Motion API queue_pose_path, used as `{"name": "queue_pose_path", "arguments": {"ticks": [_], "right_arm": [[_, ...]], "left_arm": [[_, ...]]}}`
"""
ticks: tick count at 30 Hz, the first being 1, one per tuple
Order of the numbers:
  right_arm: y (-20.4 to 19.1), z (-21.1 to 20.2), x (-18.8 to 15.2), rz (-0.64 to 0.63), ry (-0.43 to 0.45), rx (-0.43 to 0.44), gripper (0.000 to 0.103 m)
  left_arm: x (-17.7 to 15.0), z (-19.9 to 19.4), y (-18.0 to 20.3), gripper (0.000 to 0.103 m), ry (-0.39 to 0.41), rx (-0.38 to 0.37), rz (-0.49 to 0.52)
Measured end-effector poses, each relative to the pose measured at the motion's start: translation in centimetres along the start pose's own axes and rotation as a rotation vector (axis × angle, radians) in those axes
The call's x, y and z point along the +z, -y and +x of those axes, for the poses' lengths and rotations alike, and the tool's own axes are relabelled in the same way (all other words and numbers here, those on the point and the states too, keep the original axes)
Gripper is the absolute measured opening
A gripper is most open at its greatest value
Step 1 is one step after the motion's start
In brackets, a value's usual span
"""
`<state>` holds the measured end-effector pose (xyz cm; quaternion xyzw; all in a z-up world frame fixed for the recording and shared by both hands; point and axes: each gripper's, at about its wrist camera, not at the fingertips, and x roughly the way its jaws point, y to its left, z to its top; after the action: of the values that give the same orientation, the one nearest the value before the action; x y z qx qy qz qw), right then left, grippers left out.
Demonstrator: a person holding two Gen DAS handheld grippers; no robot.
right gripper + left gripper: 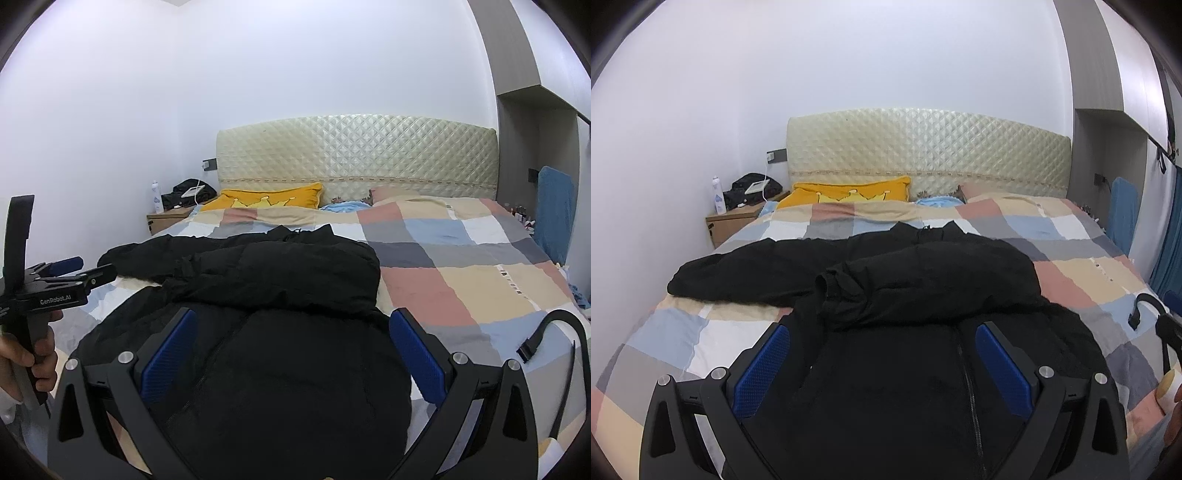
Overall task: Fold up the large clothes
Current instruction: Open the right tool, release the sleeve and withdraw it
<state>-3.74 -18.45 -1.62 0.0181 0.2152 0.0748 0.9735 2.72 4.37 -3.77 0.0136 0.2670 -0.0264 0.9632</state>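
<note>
A black padded jacket [894, 295] lies front-up on the patchwork quilt [1082, 266] of the bed, its zip running from the near hem away toward the collar at twelve o'clock, so the long axis points straight at the quilted headboard [923, 151]. One sleeve is folded across the chest, its cuff [827, 286] resting just left of the zip; the other sleeve [716, 277] stretches out flat toward ten o'clock. The left gripper [882, 365] hovers over the lower body of the jacket, blue pads spread wide with nothing between them, and the right gripper [293, 354] is likewise released above the hem, empty. In the right wrist view the outstretched sleeve lies beyond the left-hand tool at about ten o'clock, so the left gripper appears the nearer one for folding it in (the right would have to cross the whole garment). Whether either tool touches the fabric is hard to judge through the fisheye; they seem just above it.
</note>
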Motion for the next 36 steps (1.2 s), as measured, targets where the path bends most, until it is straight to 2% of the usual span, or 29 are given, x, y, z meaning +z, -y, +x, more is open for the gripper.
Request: {"name": "queue_pose_path", "arguments": {"ticks": [13,27,33,36], "right_arm": [[0.4,-1.0,-1.6,0.033,-0.015,-0.016,0.103],[0.6,-0.6,-2.1,0.028,-0.021,-0.024,0.103],[0.8,-0.4,-2.4,0.029,-0.023,-0.038,0.103],[0.9,-0.4,-2.4,0.030,-0.025,-0.042,0.103]], "left_arm": [[-0.8,0.2,0.8,0.102,-0.030,-0.041,0.019],[-0.9,0.2,0.4,0.102,-0.042,-0.021,0.018],[0.4,0.8,-2.0,0.102,-0.058,-0.034,-0.021],[1.8,1.9,-4.3,0.102,-0.079,-0.012,-0.052]]}}
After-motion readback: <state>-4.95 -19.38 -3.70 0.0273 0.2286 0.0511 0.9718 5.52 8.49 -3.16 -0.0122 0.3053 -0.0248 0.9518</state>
